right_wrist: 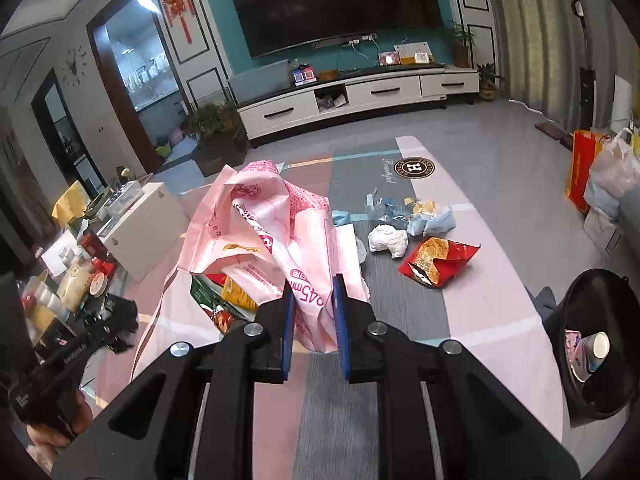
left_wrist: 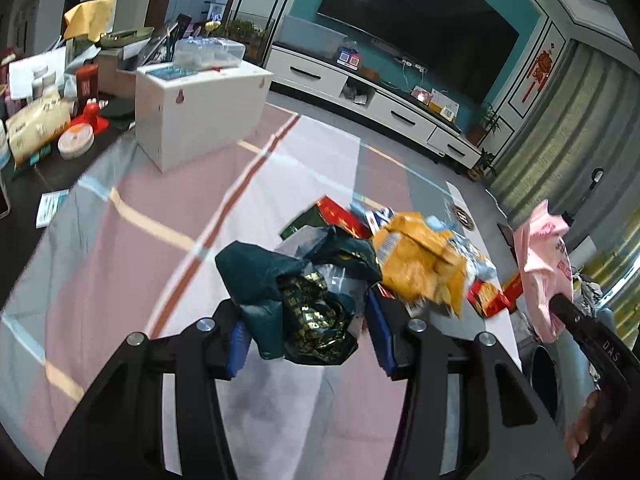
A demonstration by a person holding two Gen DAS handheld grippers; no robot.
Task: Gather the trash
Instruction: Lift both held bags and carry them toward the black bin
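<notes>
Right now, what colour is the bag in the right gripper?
Pink plastic bag with darker pink print, clearest in the right wrist view.

1. I'm in a home living room: a big wall television (right_wrist: 336, 4) hangs above a white media cabinet (right_wrist: 360, 96).
2. A patterned rug (right_wrist: 460, 280) covers the floor; curtains (right_wrist: 532, 28) at upper right.

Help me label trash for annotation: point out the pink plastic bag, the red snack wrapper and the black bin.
pink plastic bag (right_wrist: 256, 232): right wrist view, crumpled middle.
red snack wrapper (right_wrist: 440, 260): right wrist view, centre of the flattened packet.
black bin (right_wrist: 576, 300): right wrist view, near rim.
</notes>
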